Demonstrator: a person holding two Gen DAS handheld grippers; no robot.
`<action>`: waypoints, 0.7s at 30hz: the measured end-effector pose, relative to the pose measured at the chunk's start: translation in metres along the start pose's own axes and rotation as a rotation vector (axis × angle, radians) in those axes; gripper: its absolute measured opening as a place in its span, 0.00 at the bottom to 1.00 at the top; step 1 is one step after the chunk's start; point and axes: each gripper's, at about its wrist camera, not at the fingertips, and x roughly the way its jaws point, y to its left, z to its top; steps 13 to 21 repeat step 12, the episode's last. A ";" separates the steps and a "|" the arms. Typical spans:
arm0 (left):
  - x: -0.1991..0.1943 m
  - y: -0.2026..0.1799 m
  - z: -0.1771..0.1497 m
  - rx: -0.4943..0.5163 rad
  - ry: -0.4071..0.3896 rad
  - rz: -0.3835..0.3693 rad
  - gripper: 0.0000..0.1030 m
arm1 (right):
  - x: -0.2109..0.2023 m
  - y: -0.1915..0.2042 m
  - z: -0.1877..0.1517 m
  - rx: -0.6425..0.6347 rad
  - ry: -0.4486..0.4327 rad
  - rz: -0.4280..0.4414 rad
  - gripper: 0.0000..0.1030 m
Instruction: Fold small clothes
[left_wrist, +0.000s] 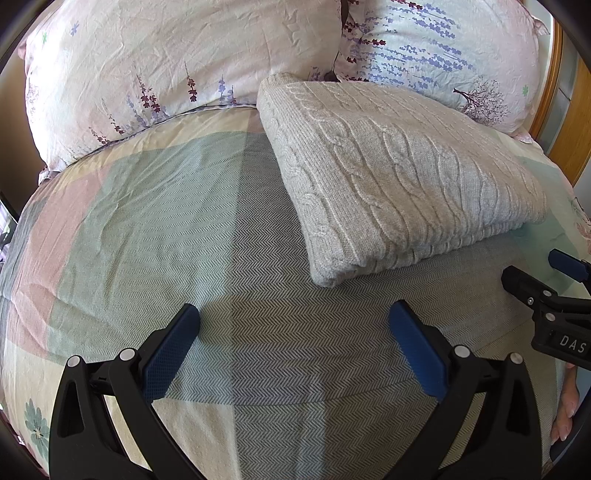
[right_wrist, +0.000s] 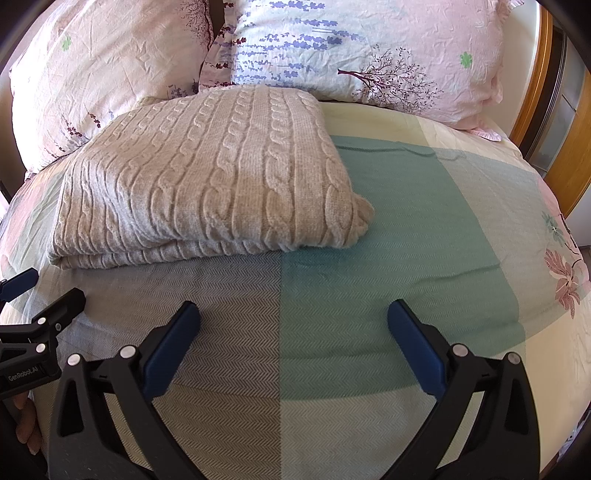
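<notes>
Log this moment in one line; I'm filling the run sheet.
sweater: folded, on bed | left gripper: open, empty | right gripper: open, empty

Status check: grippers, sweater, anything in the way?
Left gripper open, empty. Right gripper open, empty. Sweater folded on bed, by pillows. Nothing in the way.

Your beige cable-knit sweater (left_wrist: 399, 173) (right_wrist: 210, 173) lies folded into a thick, flat rectangle on the bed (left_wrist: 236, 295) (right_wrist: 406, 229), up by the head edge. Its far edge touches the pillows (left_wrist: 166, 66) (right_wrist: 92, 74); its layered fold edges face you.
</notes>
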 end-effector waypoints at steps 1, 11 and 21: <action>0.000 0.000 0.000 0.000 0.000 0.000 0.99 | 0.000 0.000 0.000 0.000 0.000 0.000 0.98; 0.000 -0.001 0.000 0.000 0.000 0.000 0.99 | 0.000 0.000 0.000 0.000 0.000 0.000 0.98; 0.000 0.000 0.000 0.000 0.000 0.000 0.99 | 0.000 0.000 0.000 0.000 0.000 0.000 0.98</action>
